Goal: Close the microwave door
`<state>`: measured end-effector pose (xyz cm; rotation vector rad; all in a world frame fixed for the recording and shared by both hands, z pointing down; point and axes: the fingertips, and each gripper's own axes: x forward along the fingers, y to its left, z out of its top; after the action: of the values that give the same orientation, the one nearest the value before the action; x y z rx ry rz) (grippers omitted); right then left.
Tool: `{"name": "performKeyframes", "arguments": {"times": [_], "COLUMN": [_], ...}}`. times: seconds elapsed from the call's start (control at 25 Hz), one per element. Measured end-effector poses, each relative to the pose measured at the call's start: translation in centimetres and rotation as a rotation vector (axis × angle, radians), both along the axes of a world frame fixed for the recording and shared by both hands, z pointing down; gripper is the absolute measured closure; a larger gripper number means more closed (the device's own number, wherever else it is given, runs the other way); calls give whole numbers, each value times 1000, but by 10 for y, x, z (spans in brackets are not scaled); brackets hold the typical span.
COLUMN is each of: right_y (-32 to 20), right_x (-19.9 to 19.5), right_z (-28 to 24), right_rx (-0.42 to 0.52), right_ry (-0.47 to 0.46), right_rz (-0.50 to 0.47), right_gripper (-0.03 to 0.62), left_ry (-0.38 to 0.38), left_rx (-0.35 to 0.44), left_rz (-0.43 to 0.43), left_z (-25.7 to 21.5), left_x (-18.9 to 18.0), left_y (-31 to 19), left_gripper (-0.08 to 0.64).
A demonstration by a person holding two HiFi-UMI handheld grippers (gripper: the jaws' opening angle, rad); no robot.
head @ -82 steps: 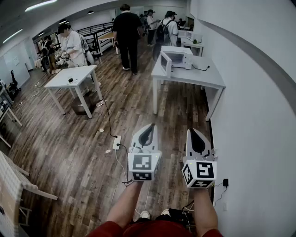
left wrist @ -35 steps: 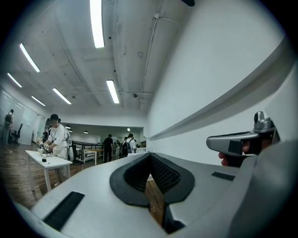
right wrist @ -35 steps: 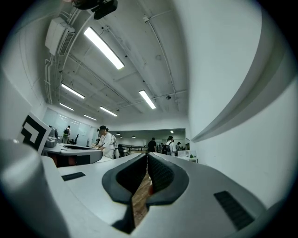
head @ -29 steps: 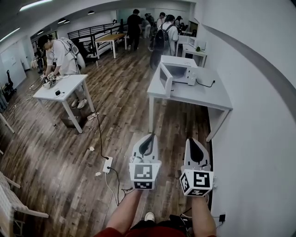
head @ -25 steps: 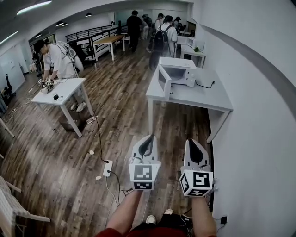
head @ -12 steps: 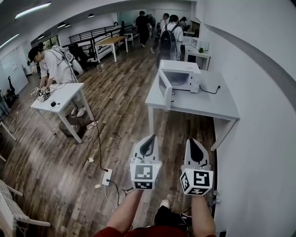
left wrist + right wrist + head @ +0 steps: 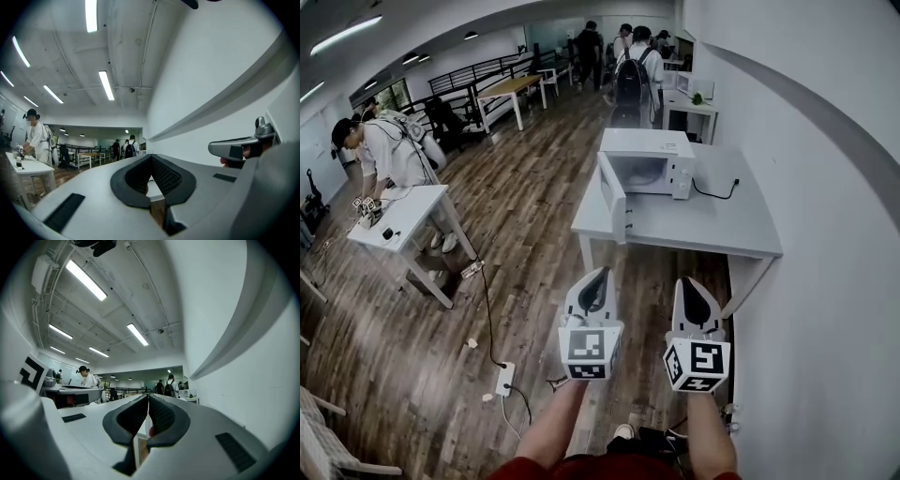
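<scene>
Wood floor (image 7: 516,253) fills the left, where a person (image 7: 380,150) bends over a small white table (image 7: 403,211). Lower centre, the left gripper (image 7: 600,275) is pressed together, empty. Upper centre, the microwave (image 7: 652,164) on the grey table (image 7: 722,230) has its door (image 7: 612,197) swung open. The right gripper (image 7: 688,283), lower right, is likewise closed on nothing. Approach step, I judge: next, reach the door's outer face and push
</scene>
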<state>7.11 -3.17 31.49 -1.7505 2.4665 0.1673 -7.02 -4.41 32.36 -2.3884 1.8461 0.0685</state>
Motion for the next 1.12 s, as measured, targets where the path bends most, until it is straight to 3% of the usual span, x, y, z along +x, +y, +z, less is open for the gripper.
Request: {"name": "performKeyframes", "arguments": {"times": [0.68, 1.12], "right_y": [-130, -253], "right_x": [-18, -67], "right_z": [19, 12], "right_rx": [-13, -13], "right_ry": [22, 46], "right_rz": [-37, -16], "right_gripper": [563, 563], "left_ry": [0, 0], "left_rx": [4, 16], "left_rz": [7, 40], "left_z": [14, 11], "left_x": [-4, -47], "left_y": [-125, -247], "left_gripper": [534, 534]}}
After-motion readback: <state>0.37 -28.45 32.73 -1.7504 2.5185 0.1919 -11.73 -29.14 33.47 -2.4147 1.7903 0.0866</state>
